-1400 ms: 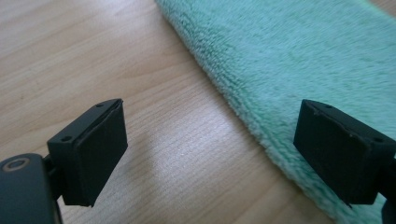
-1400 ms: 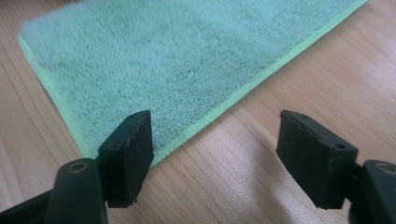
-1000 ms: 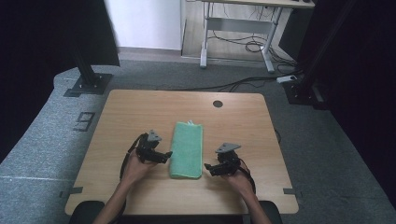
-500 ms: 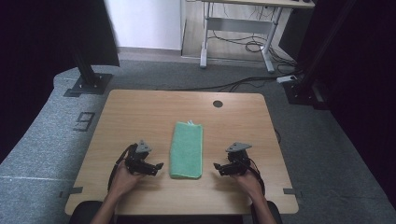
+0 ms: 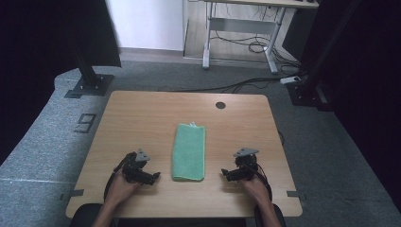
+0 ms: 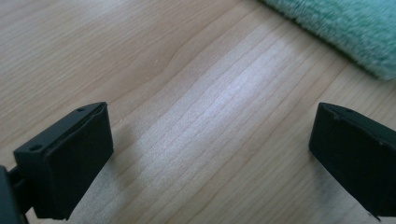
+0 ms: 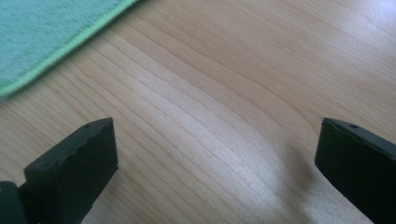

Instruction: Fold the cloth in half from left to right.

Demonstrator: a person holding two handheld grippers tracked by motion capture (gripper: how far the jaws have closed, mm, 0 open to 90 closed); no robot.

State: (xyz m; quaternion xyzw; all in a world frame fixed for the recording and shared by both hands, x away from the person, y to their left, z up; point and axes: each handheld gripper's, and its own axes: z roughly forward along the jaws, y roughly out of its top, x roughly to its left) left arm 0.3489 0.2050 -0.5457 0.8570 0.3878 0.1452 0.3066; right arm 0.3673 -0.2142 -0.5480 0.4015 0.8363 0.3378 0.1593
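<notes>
Looks like a lab or test room set up for recording, not a home. Plain wooden table (image 5: pixel 142 118) with a round cable hole (image 5: pixel 220 105), standing on grey carpet (image 5: pixel 326 156). Floor marked with tape and a big stuck-on number (image 5: pixel 85 123) just left of the table. Black stands on heavy bases (image 5: pixel 88 85) at both far corners, dark curtains (image 5: pixel 42 52) to either side. Further back, a white-framed desk (image 5: pixel 241 28) with loose cables (image 5: pixel 257 47) spilling beneath it and a power strip (image 5: pixel 289 80) lying on the carpet. Bare, functional, rigged for camera work.
</notes>
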